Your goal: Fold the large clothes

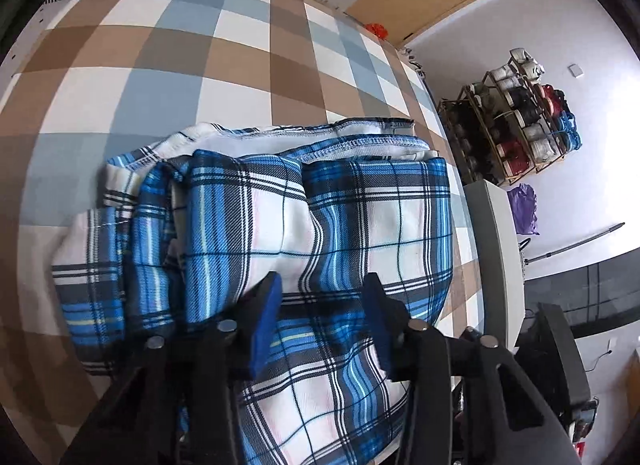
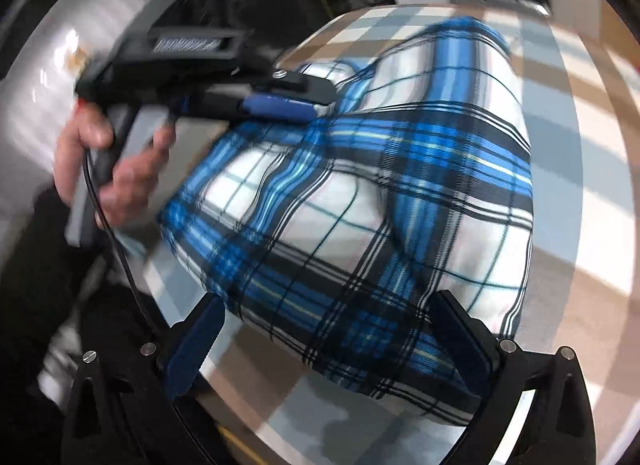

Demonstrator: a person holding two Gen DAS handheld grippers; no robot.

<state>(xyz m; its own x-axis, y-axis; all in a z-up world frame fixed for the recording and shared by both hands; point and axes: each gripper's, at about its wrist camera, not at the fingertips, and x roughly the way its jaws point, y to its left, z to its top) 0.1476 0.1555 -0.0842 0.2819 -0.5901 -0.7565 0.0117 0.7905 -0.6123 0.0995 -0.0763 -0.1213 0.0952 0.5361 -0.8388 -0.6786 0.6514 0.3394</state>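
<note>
Mid-fold. One plaid garment point(image 1: 360, 217), blue/white, bunched in layers on the checked worktop point(image 1: 200, 65), near its right edge. Left claw point(image 1: 324, 321) narrowed, garment between its pads point(image 1: 266, 325); can't tell if they pinch. Right claw point(image 2: 332, 345) wide, holds nothing, hovering over near hem. One hand point(image 2: 104, 169) visible, on the left tool. Next, probably: secure both corners, then carry the fold across evenly. Count: 1 garment, 2 claws.
</note>
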